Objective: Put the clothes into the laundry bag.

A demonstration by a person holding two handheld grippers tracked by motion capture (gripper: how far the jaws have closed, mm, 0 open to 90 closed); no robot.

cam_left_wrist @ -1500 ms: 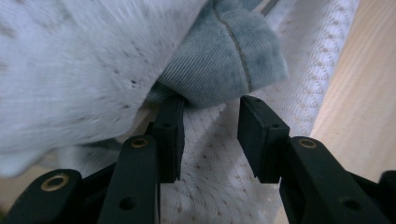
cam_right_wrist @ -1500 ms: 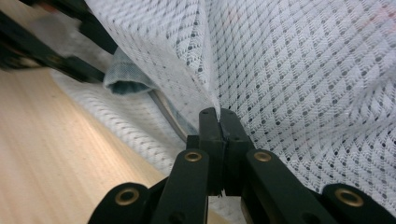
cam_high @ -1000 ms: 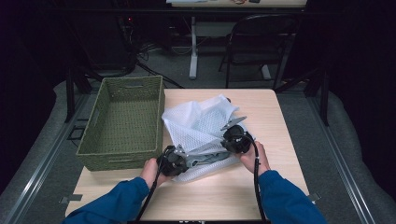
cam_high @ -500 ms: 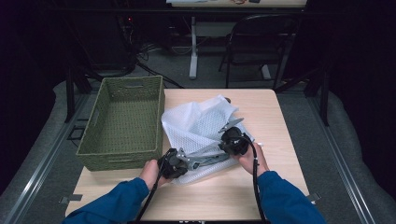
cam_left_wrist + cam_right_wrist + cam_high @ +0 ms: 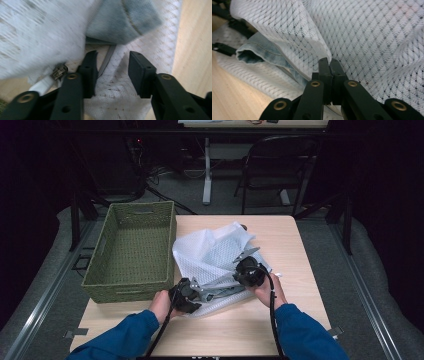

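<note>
White mesh bag [image 5: 212, 252] pinched by right gripper [image 5: 329, 65].

The mesh bag [image 5: 212, 255] is white, woven in a small diamond net with dark holes; inside it lies faded blue denim [image 5: 259, 53] with tan stitching. Both claws — left [image 5: 112, 72] and right [image 5: 329, 65] — are black with brass-coloured rivets. Olive-green woven basket [image 5: 131, 250] — pale wood-grain counter [image 5: 295, 250], blue sleeves [image 5: 305, 335]
</note>
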